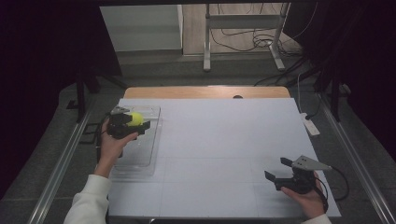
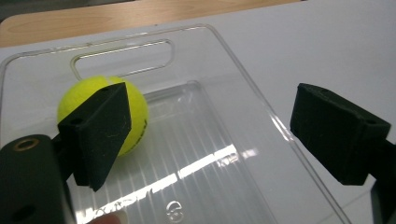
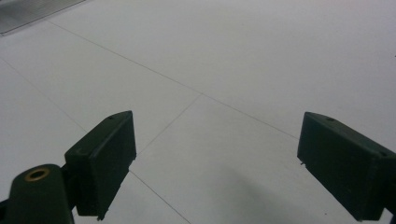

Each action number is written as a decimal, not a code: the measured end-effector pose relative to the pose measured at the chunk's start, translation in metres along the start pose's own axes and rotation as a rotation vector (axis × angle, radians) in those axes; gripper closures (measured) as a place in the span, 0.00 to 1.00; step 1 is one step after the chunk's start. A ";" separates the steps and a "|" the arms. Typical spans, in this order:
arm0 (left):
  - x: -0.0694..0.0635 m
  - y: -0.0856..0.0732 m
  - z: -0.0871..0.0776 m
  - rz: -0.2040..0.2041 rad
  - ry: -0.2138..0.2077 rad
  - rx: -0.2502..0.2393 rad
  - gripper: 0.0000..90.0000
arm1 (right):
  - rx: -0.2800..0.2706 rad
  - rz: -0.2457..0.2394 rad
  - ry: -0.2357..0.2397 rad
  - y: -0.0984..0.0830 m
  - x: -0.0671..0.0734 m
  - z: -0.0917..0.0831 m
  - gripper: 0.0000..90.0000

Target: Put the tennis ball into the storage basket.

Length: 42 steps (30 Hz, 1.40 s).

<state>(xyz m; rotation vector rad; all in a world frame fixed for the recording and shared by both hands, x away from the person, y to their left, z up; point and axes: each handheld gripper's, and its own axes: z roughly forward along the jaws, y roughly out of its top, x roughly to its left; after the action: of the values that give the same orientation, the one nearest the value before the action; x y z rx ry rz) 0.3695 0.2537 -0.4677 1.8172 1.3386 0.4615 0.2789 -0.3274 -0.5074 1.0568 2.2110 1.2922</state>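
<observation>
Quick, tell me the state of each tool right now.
Left tool: open, holding nothing; the yellow tennis ball lies behind one jaw in the clear plastic tray.
Right tool: open, empty.

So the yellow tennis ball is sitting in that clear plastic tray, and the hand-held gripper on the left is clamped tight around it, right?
Not quite. The tennis ball does lie in the clear plastic tray, but the left hand-held gripper is not clamped on it. The left gripper view shows its jaws standing wide apart, with the ball behind the left jaw, not pinched between the two.
</observation>
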 end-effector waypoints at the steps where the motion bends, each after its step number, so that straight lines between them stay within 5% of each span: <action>1: 0.000 0.000 0.000 0.000 0.000 0.000 0.15 | -0.001 0.000 0.000 0.000 0.000 0.000 0.13; 23: -0.055 -0.037 -0.048 0.056 -0.155 -0.074 0.15 | -0.007 -0.020 0.007 0.005 0.006 0.002 0.13; 42: -0.083 -0.078 -0.047 0.116 -0.196 -0.046 0.15 | -0.036 -0.011 0.013 0.009 0.006 -0.002 0.13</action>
<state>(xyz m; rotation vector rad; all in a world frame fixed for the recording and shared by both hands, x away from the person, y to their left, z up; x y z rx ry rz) 0.2580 0.2044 -0.4864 1.8565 1.0864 0.3618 0.2773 -0.3210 -0.4981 1.0247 2.1916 1.3323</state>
